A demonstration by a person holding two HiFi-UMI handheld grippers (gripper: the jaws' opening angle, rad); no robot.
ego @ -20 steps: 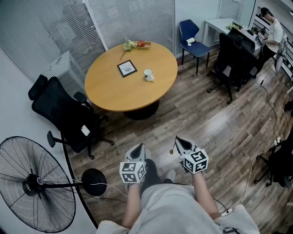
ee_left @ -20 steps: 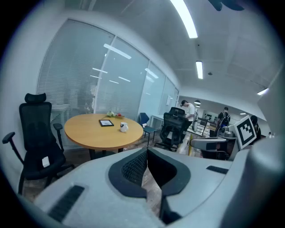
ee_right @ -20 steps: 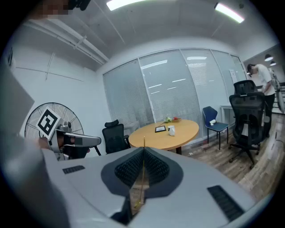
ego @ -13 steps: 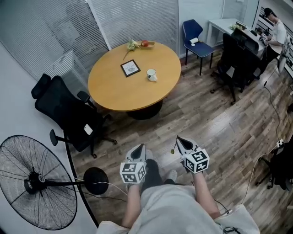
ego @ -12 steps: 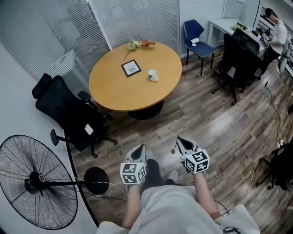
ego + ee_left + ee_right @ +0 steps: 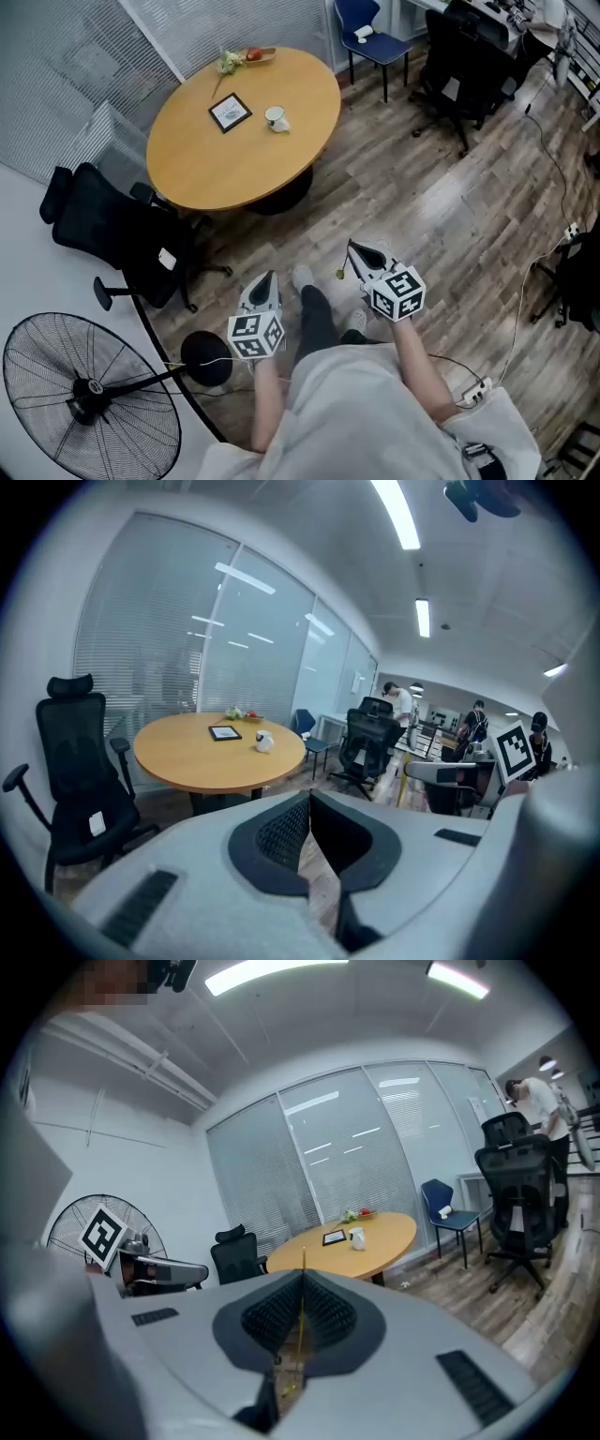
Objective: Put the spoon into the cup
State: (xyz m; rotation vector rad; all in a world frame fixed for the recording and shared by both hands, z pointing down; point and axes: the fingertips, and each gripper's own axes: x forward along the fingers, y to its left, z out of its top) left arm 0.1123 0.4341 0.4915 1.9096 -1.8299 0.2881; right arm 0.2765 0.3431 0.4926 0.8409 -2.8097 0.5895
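Clamping the thin gold spoon [image 6: 302, 1309] edge-on between its closed jaws, the right gripper [image 6: 355, 249] is held at waist height beside the left gripper [image 6: 265, 279], whose jaws meet at the tips on nothing. The person stands on the wood floor, well apart from the round table [image 6: 234, 173]. On it the white cup [image 6: 275, 117] stands upright near a dark framed picture [image 6: 230, 112]. The spoon is in hand, but by the look of it the walk to the table and the drop into the cup are both left to do. What the cup holds cannot be told from here. A small tray [image 6: 261, 54] at the far edge carries greens and something red.
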